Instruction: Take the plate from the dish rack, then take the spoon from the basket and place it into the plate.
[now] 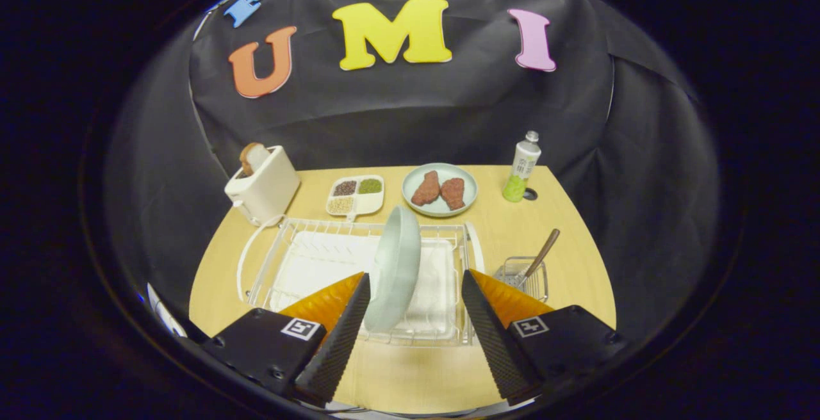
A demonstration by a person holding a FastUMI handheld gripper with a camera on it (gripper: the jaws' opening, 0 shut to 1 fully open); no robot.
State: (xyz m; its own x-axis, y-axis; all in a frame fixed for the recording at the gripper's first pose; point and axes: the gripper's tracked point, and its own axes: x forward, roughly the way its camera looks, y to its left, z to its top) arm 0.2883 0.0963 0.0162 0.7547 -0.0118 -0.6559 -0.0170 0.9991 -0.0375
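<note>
Between the two fingers, a bit toward the left one, the plate [394, 266] stood on edge in the dish rack [282, 241], leaning a little. The gripper [415, 301] was spread wide and wasn't pressing on anything. The left finger looked like it was right at the plate's lower rim, though I couldn't tell if it actually touched, and the right finger was well apart from it.

My take on handling: it looked like a glazed ceramic or melamine plate, so stiff, probably smooth and a bit slippery, and chippy if it knocked the rack wires. I'd pinch it across the rim near the lower front edge facing the fingers, one pad on each face, and lift it straight up out of the slot so it doesn't scrape. It's got some weight hanging off a rim grip, so it could swing.

Just beyond the right finger sat the little wire basket [525, 276] with the spoon [541, 255] poking out handle-up. That one's light and thin; I'd grab the handle partway down.

Well beyond the fingers were a toaster [262, 186], a divided tray of grains [355, 194], a second plate with meat [440, 189] and a bottle [522, 167].
</note>
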